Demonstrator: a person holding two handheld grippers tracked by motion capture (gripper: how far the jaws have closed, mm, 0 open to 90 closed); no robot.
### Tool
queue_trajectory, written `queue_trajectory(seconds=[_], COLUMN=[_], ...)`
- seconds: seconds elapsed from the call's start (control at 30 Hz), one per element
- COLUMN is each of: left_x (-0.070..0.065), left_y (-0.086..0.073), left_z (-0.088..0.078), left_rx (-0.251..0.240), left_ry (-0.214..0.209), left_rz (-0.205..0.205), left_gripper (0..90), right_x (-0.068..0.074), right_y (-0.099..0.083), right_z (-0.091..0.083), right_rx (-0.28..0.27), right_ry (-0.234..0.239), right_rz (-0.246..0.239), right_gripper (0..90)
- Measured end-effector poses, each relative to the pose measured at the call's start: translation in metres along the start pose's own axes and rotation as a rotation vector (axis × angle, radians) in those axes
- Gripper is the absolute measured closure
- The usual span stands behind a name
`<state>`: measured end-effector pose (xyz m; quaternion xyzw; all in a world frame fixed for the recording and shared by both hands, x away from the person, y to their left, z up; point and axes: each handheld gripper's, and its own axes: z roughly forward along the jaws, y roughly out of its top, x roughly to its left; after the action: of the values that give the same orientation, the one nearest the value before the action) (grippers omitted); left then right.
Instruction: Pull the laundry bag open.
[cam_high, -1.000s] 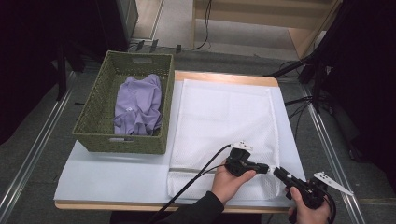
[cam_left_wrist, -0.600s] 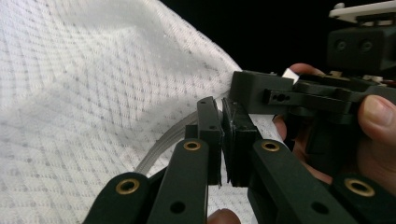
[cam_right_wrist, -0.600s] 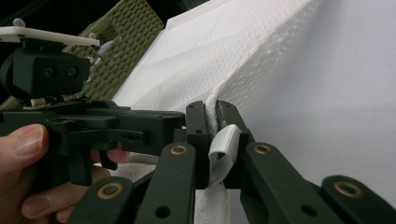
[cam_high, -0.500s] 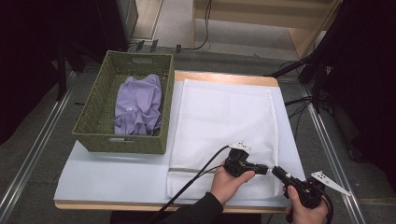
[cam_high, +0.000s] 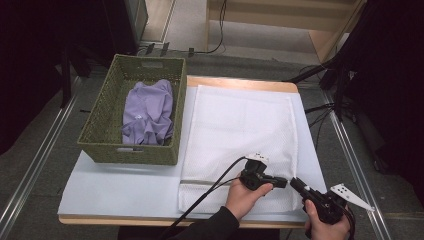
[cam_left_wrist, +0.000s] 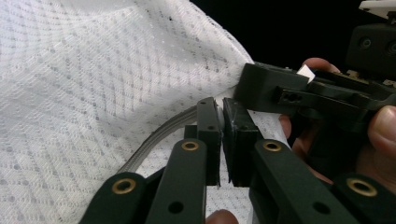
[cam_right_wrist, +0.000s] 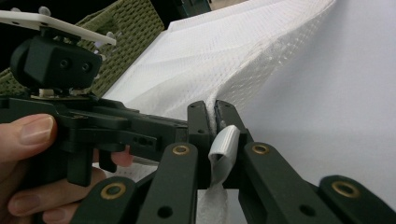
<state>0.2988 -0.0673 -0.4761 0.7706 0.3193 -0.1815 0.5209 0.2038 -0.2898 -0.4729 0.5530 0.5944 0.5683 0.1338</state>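
Note:
A white mesh laundry bag (cam_high: 240, 125) lies flat on the table. Both grippers meet at its near right corner. My left gripper (cam_high: 284, 183) points right, and in the left gripper view (cam_left_wrist: 222, 140) its jaws are shut on the bag's (cam_left_wrist: 93, 84) edge beside a grey zip strip (cam_left_wrist: 154, 140). My right gripper (cam_high: 293, 182) points left toward it. In the right gripper view (cam_right_wrist: 212, 123) its jaws are pinched on the raised mesh edge (cam_right_wrist: 219, 51) with a grey tab (cam_right_wrist: 224, 144) between them. The two grippers nearly touch tip to tip.
A green woven basket (cam_high: 107, 150) stands at the table's left and holds a crumpled purple garment (cam_high: 147, 112). A pale sheet (cam_high: 125, 185) covers the tabletop. Cables trail from the left gripper over the near edge. Dark stands and cables are off the right side.
Both hands stay at the bag's near right corner. The right gripper has edged slightly toward the left one.

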Motion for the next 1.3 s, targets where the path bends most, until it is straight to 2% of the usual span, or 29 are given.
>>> queue_trajectory(seconds=[0.17, 0.3, 0.47, 0.57, 0.8, 0.83, 0.87, 0.9, 1.0, 1.1, 1.23, 1.3], left_x=[0.001, 0.001, -0.001, -0.003, -0.006, -0.006, -0.005, -0.003, -0.001, -0.005, -0.008, -0.008], left_y=[-0.001, -0.001, -0.002, -0.003, -0.007, -0.008, -0.008, -0.01, -0.013, -0.015, -0.015, -0.016], left_z=[-0.001, -0.001, -0.001, -0.002, -0.004, -0.005, -0.006, -0.008, -0.012, -0.014, -0.017, -0.018], left_rx=[-0.001, -0.003, -0.014, -0.006, -0.012, -0.009, -0.011, -0.015, -0.019, -0.014, -0.016, -0.011], left_ry=[-0.014, -0.02, -0.021, 0.004, 0.022, 0.054, 0.06, 0.066, 0.083, 0.113, 0.134, 0.163], left_rz=[0.0, 0.003, 0.008, 0.021, 0.026, 0.031, 0.033, 0.015, 0.011, 0.043, 0.066, 0.077], left_gripper=[87.6, 87.6, 87.6, 87.6, 87.6, 87.6, 87.6, 87.6, 87.6, 87.6, 87.6, 87.6], right_x=[-0.001, -0.002, 0.0, 0.003, 0.008, 0.008, 0.008, 0.008, 0.006, 0.007, 0.011, 0.013], right_y=[-0.001, -0.002, -0.001, 0.0, 0.0, 0.0, 0.0, 0.001, 0.003, 0.002, 0.002, 0.002], right_z=[0.001, 0.003, 0.001, 0.001, 0.001, 0.001, 0.0, -0.001, -0.005, -0.003, -0.002, -0.003], right_rx=[-0.014, -0.001, -0.007, 0.001, 0.004, 0.003, -0.009, -0.015, -0.028, -0.023, -0.024, -0.023], right_ry=[-0.009, 0.01, -0.006, -0.02, -0.04, -0.042, -0.057, -0.065, -0.072, -0.074, -0.09, -0.102], right_rz=[0.016, 0.044, 0.023, 0.002, -0.039, -0.044, -0.052, -0.054, -0.054, -0.064, -0.108, -0.118], right_gripper=[83.8, 82.0, 87.2, 87.8, 88.1, 88.2, 88.2, 88.2, 88.2, 88.2, 88.2, 88.2])
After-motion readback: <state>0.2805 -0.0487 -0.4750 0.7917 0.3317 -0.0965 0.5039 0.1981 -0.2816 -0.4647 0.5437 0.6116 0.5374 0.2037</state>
